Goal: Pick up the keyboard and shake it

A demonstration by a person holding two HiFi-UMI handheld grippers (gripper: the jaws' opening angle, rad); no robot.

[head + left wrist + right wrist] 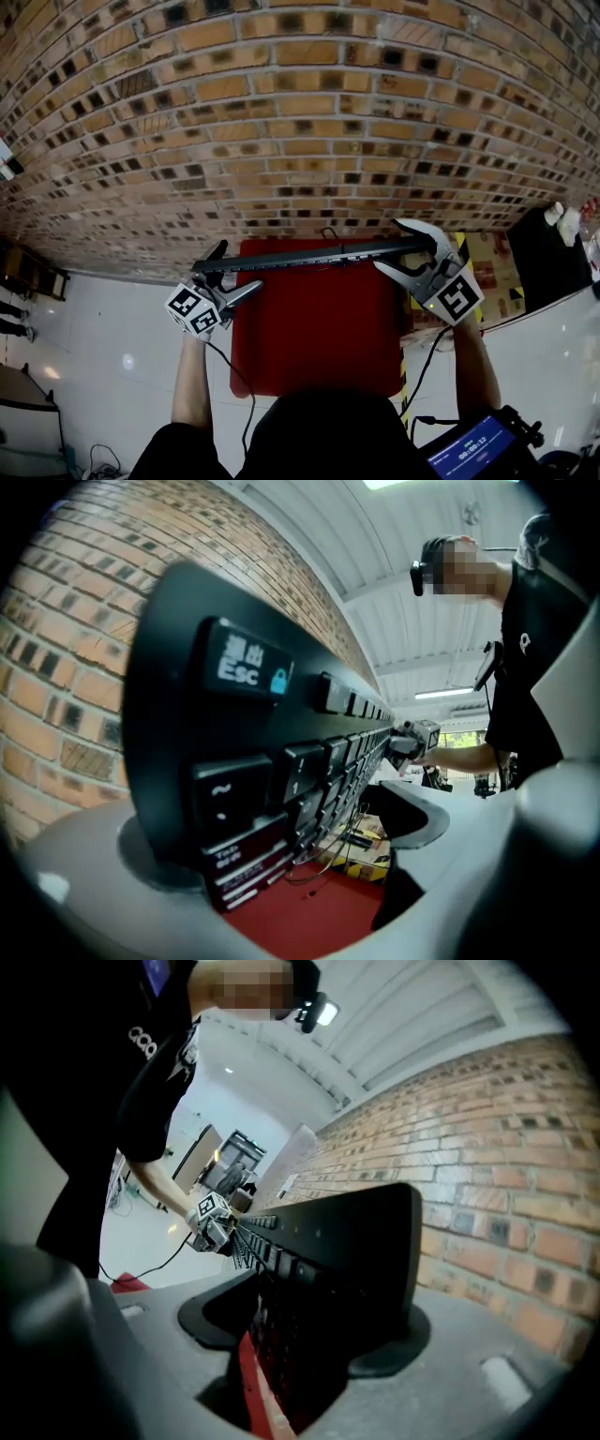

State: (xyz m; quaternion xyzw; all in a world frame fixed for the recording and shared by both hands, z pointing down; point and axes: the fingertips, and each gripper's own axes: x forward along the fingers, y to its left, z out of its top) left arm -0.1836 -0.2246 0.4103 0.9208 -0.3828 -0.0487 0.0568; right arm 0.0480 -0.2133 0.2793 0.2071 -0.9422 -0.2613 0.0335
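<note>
Brick wall (300,112) across the whole upper frame. Red mat (319,337) at lower centre, below both claws. Black keyboard (309,258) held clear above the mat, tipped on edge, running left to right through centre frame, keys turned toward the person. Right claw (389,246) at centre right, pinching the keyboard's right end front and back. Left claw (236,269) at centre left, spread wide around the Esc end. One pad close at the back, the other standing off the keys, red mat showing in the gap.
</note>
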